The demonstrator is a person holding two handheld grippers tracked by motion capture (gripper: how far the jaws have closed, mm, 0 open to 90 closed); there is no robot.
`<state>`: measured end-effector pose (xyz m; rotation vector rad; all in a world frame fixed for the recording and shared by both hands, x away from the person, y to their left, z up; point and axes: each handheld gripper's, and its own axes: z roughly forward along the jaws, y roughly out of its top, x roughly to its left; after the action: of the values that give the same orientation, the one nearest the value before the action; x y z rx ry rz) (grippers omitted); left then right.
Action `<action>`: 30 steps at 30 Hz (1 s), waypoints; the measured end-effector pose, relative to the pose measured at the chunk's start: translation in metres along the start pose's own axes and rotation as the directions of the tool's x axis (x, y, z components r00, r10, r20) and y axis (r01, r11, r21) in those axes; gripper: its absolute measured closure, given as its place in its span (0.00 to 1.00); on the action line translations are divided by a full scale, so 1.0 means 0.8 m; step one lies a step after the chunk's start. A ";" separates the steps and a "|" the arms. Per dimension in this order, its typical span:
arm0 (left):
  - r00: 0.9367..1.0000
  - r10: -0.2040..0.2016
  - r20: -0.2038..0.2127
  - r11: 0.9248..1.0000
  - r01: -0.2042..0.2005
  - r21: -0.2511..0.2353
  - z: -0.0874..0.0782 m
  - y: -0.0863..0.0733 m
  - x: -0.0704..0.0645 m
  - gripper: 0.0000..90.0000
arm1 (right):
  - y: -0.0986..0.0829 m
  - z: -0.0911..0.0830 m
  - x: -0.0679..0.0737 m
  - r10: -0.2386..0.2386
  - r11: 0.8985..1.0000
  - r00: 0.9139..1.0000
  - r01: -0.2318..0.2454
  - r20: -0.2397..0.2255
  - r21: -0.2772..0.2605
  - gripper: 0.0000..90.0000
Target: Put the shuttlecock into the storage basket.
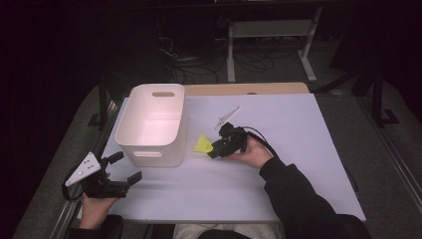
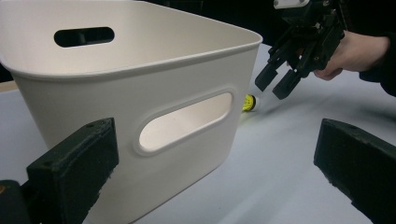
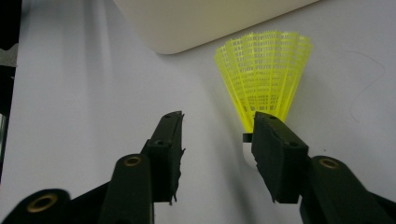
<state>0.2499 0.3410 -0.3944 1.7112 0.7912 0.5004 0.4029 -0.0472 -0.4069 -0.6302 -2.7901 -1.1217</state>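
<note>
**Shuttlecock off-centre at the jaws, bin close by**

The yellow shuttlecock [image 3: 263, 74] lay on the white table [image 1: 278, 189], just beside the near right corner of the white storage bin [image 1: 154, 124]; its skirt pointed toward the bin and its white cork end sat at the right gripper [image 3: 219, 149]. That gripper was released, its 2 jaws spread apart and grasping nothing; in the right gripper view the cork lay partly hidden behind 1 jaw rather than between the 2.

The likeliest fault, judged from this, was a missed or skewed pinch; if the jaws closed as they stood, the near jaw would push the cork sideways and the light shuttlecock would roll or skid toward the bin wall. A grip on the mesh skirt alone might crush it or let it slip out on the lift; the bin's rim also stood high beside it, so a low carry could clip the wall.

The left gripper [image 1: 107, 181] was held near the table's front left edge, well apart from the shuttlecock, its jaws open and empty, facing the bin's handle slot [image 2: 184, 122]. Nothing else lay between the right gripper and the shuttlecock.
</note>
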 end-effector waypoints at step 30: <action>1.000 0.000 0.002 1.000 0.000 0.001 0.000 0.000 0.000 0.00 | 0.013 0.001 -0.019 0.031 0.993 0.997 -0.038 0.068 0.110 0.00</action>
<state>0.2500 0.3408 -0.3945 1.7120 0.7901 0.4983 0.4211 -0.0455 -0.4038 -0.7137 -2.8610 -0.9485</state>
